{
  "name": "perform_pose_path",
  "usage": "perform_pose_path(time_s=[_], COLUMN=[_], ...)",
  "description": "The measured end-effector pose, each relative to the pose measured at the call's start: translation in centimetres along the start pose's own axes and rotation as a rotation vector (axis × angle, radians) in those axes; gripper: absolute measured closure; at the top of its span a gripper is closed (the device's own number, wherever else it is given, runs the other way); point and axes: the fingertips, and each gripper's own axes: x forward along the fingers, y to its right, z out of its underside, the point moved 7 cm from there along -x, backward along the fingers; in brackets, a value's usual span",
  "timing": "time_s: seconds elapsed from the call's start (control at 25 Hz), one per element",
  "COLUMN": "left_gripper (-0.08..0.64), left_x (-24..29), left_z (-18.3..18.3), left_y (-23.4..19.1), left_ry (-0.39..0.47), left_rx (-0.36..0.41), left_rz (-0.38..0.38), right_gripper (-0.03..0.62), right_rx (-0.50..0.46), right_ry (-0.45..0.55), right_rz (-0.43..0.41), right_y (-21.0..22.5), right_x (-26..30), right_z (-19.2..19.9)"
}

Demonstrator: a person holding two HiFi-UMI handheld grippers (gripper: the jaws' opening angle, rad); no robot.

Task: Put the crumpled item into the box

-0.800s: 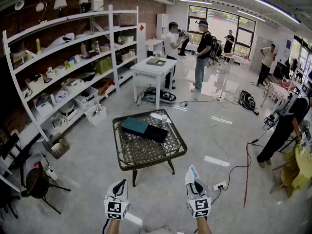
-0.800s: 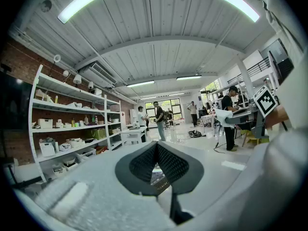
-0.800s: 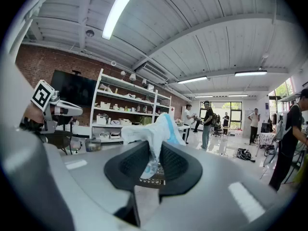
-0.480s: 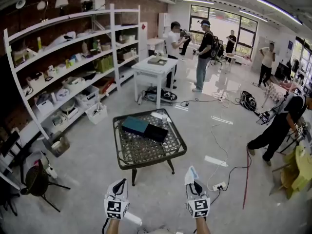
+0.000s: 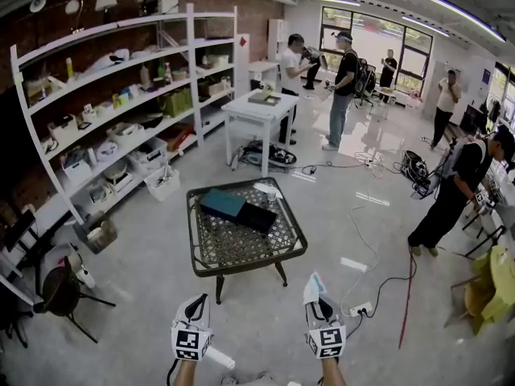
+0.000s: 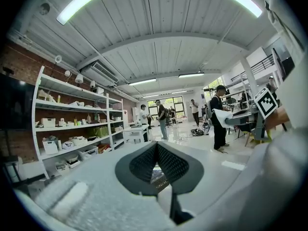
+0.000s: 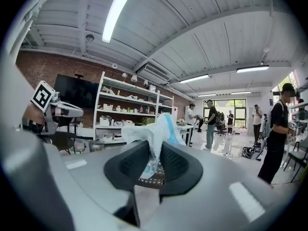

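A crumpled white and blue item (image 5: 313, 282) sticks up from my right gripper (image 5: 316, 295), low in the head view, right of centre. In the right gripper view the pads (image 7: 175, 163) press on the crumpled item (image 7: 156, 129); that gripper (image 7: 156, 147) is shut on it. My left gripper (image 5: 199, 301) is held beside it; its tips (image 6: 156, 146) meet with nothing between them. Ahead stands a low wicker-top table (image 5: 273, 244) bearing a teal box (image 5: 222, 205) and a black box (image 5: 257, 217) side by side. Both grippers are well short of the table.
A power strip and cables (image 5: 360, 306) lie on the floor right of the table. White shelving (image 5: 121, 111) lines the left wall, with a chair (image 5: 60, 292) below it. A white table (image 5: 257, 111) and several people stand farther back; one person (image 5: 451, 191) is at the right.
The grippers stay where they were, the right one still holding the crumpled item. The person in black at the right has straightened up.
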Motion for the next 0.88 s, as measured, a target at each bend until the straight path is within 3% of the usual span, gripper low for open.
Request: perform_pose_path(time_s=[0.48, 0.88], left_gripper=[0.555, 0.555], left_x=[2.7, 6.5], left_z=[-0.6, -0.8], left_y=[3.4, 2.8], left_ry=[-0.013, -0.019], left_rx=[0.011, 0.019], left_rz=[-0.024, -0.008], right_gripper=[0.520, 0.520], right_rx=[-0.004, -0.001], right_ry=[0.005, -0.008], right_rz=[-0.048, -0.058], right_y=[4.0, 5.4], right_x=[0.9, 3.9], right_z=[0.8, 1.4])
